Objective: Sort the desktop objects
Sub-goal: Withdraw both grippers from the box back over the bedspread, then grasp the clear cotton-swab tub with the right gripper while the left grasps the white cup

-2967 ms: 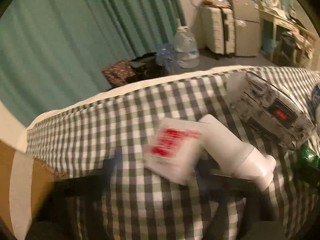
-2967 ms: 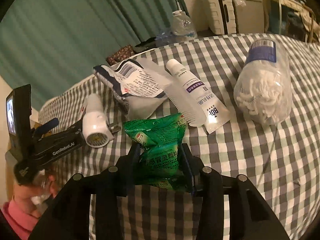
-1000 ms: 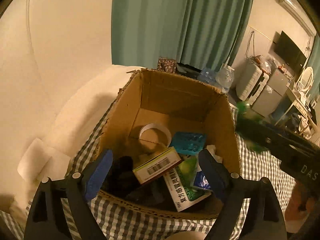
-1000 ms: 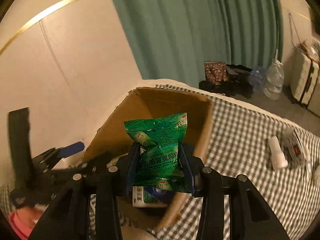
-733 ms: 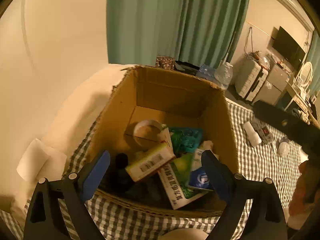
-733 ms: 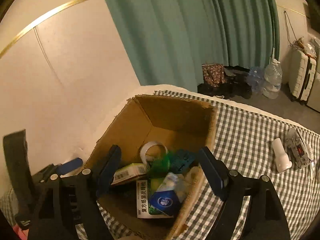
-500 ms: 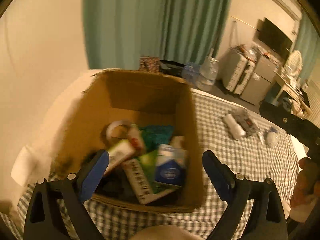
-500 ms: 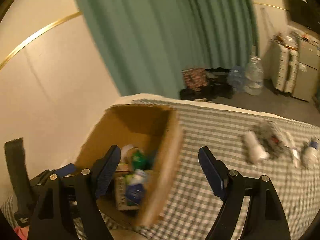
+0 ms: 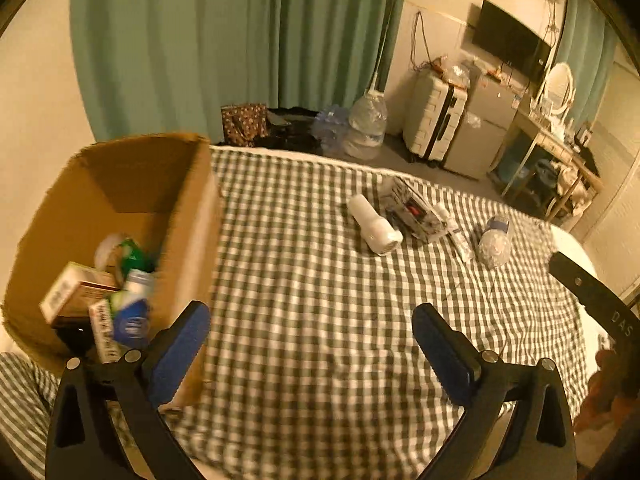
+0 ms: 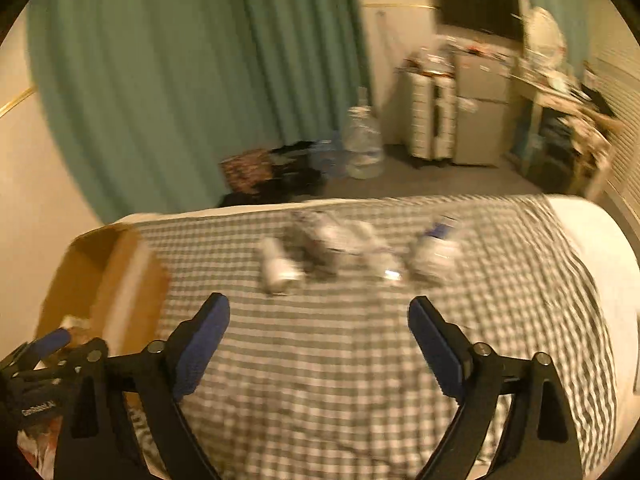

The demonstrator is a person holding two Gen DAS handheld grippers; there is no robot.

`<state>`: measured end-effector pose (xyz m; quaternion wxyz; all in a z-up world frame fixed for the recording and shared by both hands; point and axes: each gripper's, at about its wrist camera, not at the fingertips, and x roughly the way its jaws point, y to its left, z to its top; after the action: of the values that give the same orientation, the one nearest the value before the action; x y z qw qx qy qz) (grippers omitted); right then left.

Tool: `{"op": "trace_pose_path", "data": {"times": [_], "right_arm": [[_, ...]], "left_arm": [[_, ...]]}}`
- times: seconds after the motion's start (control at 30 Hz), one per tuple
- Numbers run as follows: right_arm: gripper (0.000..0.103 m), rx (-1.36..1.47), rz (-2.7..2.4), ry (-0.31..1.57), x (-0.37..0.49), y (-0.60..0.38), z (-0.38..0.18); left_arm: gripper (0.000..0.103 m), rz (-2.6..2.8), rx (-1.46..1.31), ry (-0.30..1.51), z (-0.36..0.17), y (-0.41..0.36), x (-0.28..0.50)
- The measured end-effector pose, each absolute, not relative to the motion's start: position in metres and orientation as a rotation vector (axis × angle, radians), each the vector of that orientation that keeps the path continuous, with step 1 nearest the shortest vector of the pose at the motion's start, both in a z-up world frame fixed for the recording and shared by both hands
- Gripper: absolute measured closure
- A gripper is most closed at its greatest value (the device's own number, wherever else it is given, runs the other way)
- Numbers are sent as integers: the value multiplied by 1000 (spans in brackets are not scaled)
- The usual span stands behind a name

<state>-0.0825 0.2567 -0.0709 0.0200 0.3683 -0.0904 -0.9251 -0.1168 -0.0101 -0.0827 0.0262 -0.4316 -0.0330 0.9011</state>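
A cardboard box (image 9: pixel 188 240) stands at the left of the checked cloth (image 9: pixel 312 300) and holds several packets and boxes, among them a green packet (image 9: pixel 134 254). My left gripper (image 9: pixel 310 344) is open and empty, to the right of the box. A white bottle (image 9: pixel 372 230), a clear patterned packet (image 9: pixel 416 210), a white tube (image 9: pixel 458 236) and a bag of cotton swabs (image 9: pixel 496 240) lie far right on the cloth. My right gripper (image 10: pixel 318 340) is open and empty above the cloth; its view is blurred, with the box (image 10: pixel 120 280) at left and the bottle (image 10: pixel 276 266) ahead.
Beyond the bed's far edge are green curtains (image 9: pixel 224 40), a large water jug (image 9: pixel 368 128), a white suitcase (image 9: pixel 434 124) and a small fridge (image 9: pixel 480 136). The right gripper's body (image 9: pixel 596 300) shows at the right of the left wrist view.
The right gripper let the green packet go into the box and opened. Both grippers have swung right, away from the box and toward the objects on the cloth.
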Motion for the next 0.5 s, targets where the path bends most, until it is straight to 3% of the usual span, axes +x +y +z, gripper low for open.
{"op": "trace_pose_path", "data": {"times": [0.2,0.5], "right_arm": [[9,1247,-2896,-512,-96,311,-118],[9,1327,-2913,-528,-128,335,-163]], "left_arm": [[0,2755,-1392,-40,-110,35,-148],[0,2746,-1497,-112,-153,56,-219]]}}
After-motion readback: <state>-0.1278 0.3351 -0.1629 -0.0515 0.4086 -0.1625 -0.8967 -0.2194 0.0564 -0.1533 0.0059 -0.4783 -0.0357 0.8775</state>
